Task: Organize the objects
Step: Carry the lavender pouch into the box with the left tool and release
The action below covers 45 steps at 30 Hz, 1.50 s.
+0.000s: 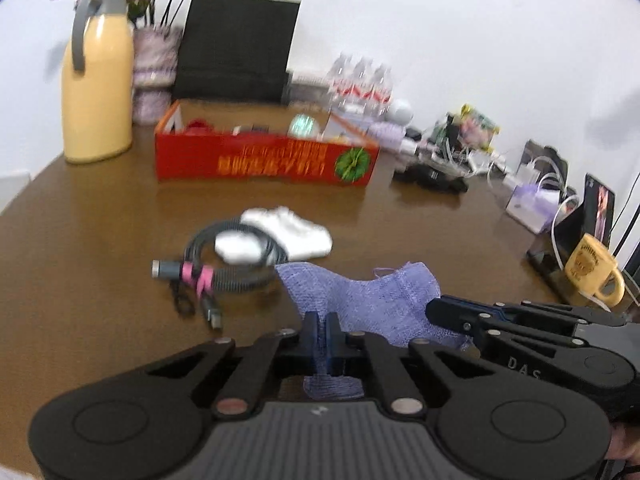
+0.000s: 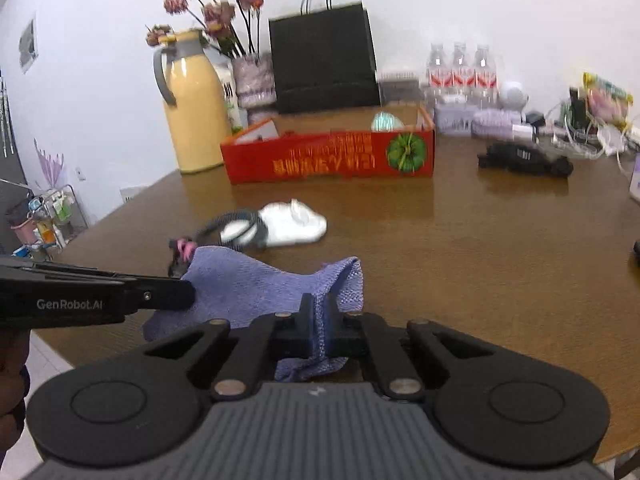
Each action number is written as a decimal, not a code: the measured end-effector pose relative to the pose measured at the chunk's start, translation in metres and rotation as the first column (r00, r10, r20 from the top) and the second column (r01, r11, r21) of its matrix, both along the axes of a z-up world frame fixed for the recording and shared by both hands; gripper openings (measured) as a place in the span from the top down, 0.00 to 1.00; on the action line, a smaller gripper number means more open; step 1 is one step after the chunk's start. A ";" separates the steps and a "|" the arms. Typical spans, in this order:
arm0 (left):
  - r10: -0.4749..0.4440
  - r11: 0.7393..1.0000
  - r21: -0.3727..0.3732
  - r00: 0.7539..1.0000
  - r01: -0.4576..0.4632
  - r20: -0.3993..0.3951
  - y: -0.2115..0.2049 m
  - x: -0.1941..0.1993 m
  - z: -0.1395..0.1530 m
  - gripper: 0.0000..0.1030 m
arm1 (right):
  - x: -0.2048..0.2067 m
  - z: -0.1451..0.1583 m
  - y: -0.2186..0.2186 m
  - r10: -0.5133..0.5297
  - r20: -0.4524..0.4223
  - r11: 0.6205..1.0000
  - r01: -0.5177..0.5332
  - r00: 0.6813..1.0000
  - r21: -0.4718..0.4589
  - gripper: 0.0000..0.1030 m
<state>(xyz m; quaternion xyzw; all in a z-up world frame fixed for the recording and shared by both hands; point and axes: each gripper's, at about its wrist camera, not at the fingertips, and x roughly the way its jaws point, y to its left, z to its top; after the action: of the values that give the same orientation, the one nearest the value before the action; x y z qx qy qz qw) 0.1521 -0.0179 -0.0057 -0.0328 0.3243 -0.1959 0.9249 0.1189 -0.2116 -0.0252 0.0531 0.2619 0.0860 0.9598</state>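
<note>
A purple cloth [image 1: 372, 300] [image 2: 256, 284] hangs stretched just above the brown table [image 1: 100, 240] [image 2: 480, 248], held at two edges. My left gripper [image 1: 323, 322] is shut on its near left edge, with cloth pinched between the blue pads. My right gripper [image 2: 319, 306] is shut on the other edge; it also shows in the left wrist view, where the right gripper [image 1: 434, 312] reaches in from the right. In the right wrist view, the left gripper [image 2: 188, 292] comes in from the left. Behind the cloth lie a coiled grey cable [image 1: 236, 256] [image 2: 236, 226] with a pink tie and white cloths [image 1: 292, 228] [image 2: 292, 222].
A red open box [image 1: 264, 160] [image 2: 332, 156] stands mid-table. Behind it are a yellow thermos [image 1: 98, 92] [image 2: 196, 104], a vase of flowers [image 2: 252, 80], a black paper bag [image 1: 240, 44] [image 2: 324, 56] and water bottles [image 2: 460, 68]. A yellow mug [image 1: 596, 276] and cables crowd the right edge.
</note>
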 end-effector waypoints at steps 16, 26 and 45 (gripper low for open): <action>0.007 0.995 0.100 0.996 -0.015 0.085 -0.036 0.309 0.093 0.98 | 0.308 0.094 -0.047 -0.011 0.047 0.998 0.008 0.999 0.064 0.96; 0.171 0.957 0.244 0.984 -0.155 -0.043 -0.012 0.453 0.027 0.74 | 0.456 0.038 -0.015 -0.090 -0.178 0.985 0.114 0.980 0.130 0.50; 0.027 0.998 0.056 0.985 -0.037 0.170 0.036 0.150 0.120 0.12 | 0.165 0.104 -0.065 0.065 0.051 0.988 -0.072 0.997 0.135 0.00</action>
<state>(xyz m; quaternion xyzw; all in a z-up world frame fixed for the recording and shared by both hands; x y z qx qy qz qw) 0.3016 0.0184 0.1147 0.0061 0.2500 -0.1732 0.9526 0.2835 -0.2767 0.0788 0.1078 0.2348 0.1379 0.9561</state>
